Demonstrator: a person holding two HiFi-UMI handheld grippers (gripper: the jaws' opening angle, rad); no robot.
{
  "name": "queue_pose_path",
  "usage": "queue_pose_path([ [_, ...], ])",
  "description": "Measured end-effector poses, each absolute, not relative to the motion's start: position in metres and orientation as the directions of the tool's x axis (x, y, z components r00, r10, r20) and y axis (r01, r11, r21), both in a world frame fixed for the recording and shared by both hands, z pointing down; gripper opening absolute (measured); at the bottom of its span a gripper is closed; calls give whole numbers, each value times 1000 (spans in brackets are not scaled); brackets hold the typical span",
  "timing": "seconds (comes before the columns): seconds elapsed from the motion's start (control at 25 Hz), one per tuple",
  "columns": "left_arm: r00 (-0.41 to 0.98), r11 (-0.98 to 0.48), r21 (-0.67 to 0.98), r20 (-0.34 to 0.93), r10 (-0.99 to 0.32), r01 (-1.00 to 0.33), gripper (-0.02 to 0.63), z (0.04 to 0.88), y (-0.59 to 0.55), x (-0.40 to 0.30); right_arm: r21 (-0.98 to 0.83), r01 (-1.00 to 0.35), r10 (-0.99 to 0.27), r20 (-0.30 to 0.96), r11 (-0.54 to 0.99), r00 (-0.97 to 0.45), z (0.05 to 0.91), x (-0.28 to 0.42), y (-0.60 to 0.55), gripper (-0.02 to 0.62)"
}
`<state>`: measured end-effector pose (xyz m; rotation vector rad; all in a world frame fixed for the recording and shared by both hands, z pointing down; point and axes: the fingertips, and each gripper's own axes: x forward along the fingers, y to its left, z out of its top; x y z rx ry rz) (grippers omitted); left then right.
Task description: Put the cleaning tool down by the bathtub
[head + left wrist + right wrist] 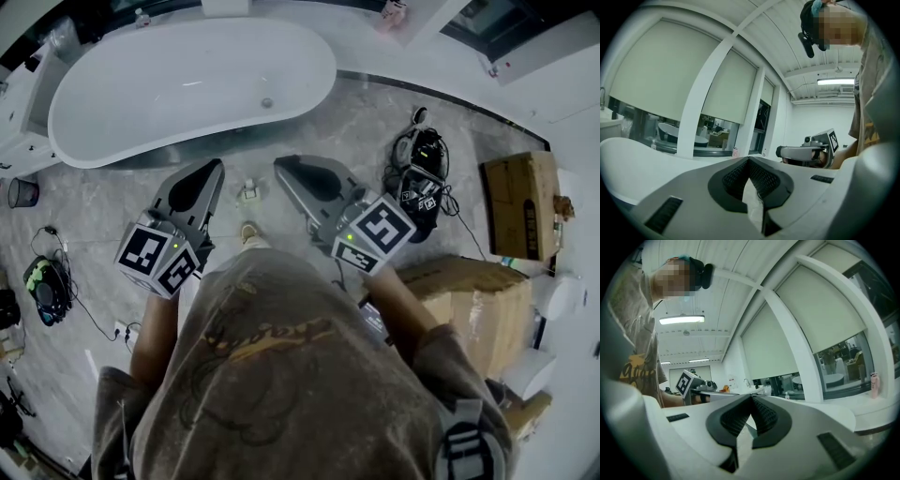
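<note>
Left gripper (212, 170), right gripper (284, 166): jaws together, nothing held.

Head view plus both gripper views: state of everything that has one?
left gripper: shut, nothing between jaws
right gripper: shut, nothing between jaws
bathtub: empty
ceiling light: on
window blind: lowered partway
</note>
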<state>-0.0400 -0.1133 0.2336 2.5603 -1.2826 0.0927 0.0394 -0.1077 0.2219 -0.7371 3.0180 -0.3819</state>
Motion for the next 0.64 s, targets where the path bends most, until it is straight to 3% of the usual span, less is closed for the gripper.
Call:
queue_pose_path([
  [0.64, 547, -506, 215, 238, -803, -836, 2, 263, -102, -40, -205, -408, -402, 73, 890, -913, 235, 38, -105, -2],
])
